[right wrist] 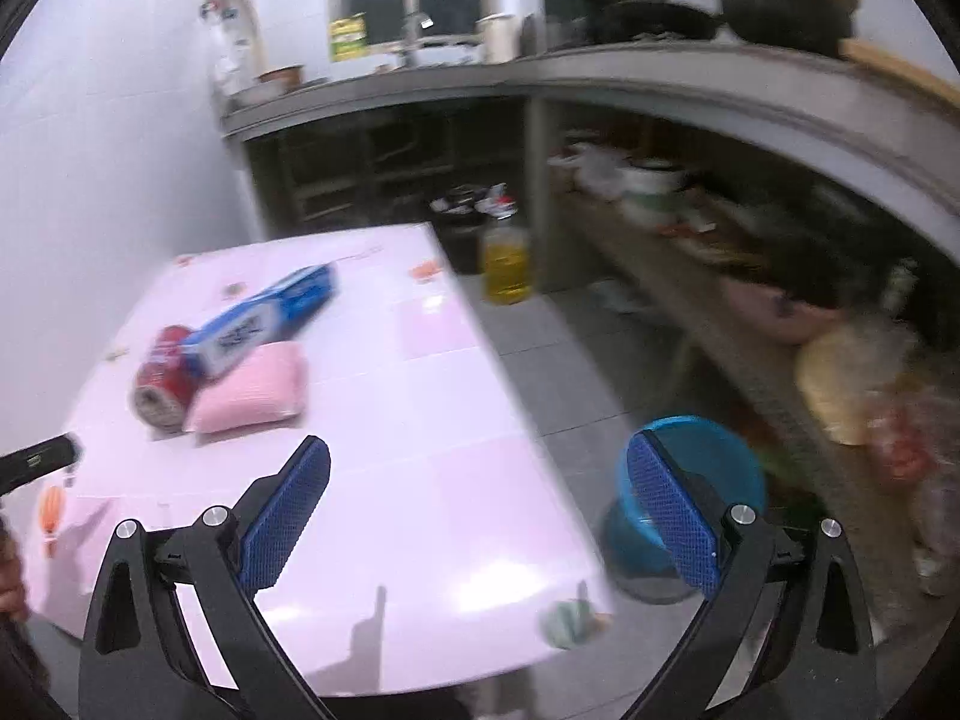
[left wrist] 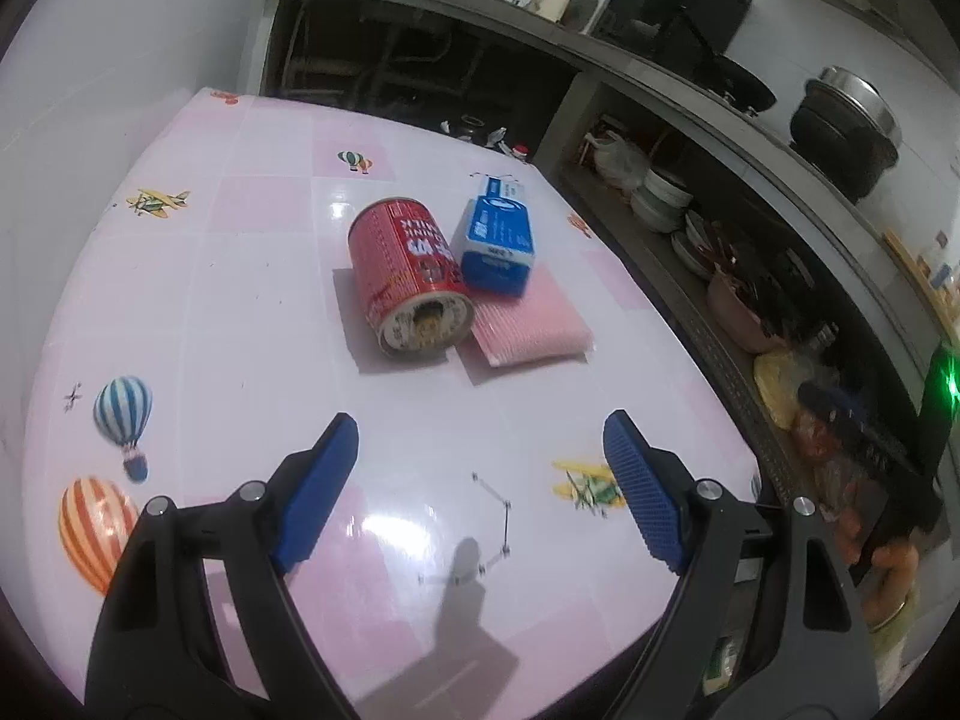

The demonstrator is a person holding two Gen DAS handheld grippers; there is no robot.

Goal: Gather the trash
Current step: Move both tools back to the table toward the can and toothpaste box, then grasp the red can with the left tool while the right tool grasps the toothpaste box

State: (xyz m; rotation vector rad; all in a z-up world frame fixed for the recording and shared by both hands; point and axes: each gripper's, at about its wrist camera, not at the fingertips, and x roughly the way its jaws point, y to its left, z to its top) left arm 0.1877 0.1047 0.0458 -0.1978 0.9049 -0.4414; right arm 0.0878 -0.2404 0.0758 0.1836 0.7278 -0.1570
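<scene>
A red tin can lies on its side on the pink table, its end toward me. A blue and white carton leans against it, partly on a pink sponge pad. My left gripper hangs open over the table, short of the can, with nothing between its fingers. In the blurred right wrist view the can, carton and pad lie far left. My right gripper stands wide open and empty above the table's right edge, with a blue bin on the floor behind its right finger.
A concrete counter with shelves of bowls, pots and bags runs along the right. A bottle of yellow oil stands on the floor past the table's far corner. A white wall bounds the left. The other gripper's dark tip shows at left.
</scene>
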